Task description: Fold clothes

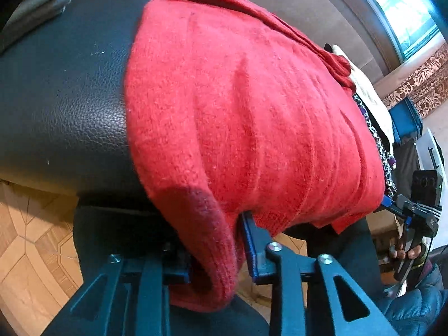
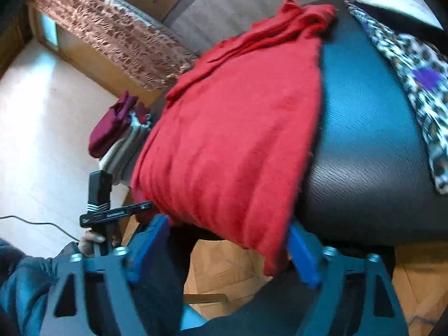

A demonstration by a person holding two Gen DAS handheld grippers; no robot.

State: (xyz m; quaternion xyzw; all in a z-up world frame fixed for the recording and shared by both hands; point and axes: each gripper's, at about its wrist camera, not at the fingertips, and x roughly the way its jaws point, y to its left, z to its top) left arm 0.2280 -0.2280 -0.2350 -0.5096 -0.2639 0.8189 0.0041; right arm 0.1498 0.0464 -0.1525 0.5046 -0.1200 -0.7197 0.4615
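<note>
a: well, left wrist view first. the red sweater (image 1: 246, 106) lies across the black seat (image 1: 61, 98), its near hem hanging off the front edge. the left claw (image 1: 215, 254) has a rolled corner of that hem between its fingers; they look pinched on it.

b: the risk there?

a: i'd say the knit is thick and loosely bunched, so a shallow pinch could slip once lifted, and the fold would go crooked.

b: and the right wrist view?

a: the right claw (image 2: 224, 252) stands spread, the other hem corner hanging between its blue pads (image 2: 303, 254), not yet pressed. if it closes low it may catch only one layer. the patterned cloth (image 2: 414, 81) lies near enough to drag.
</note>
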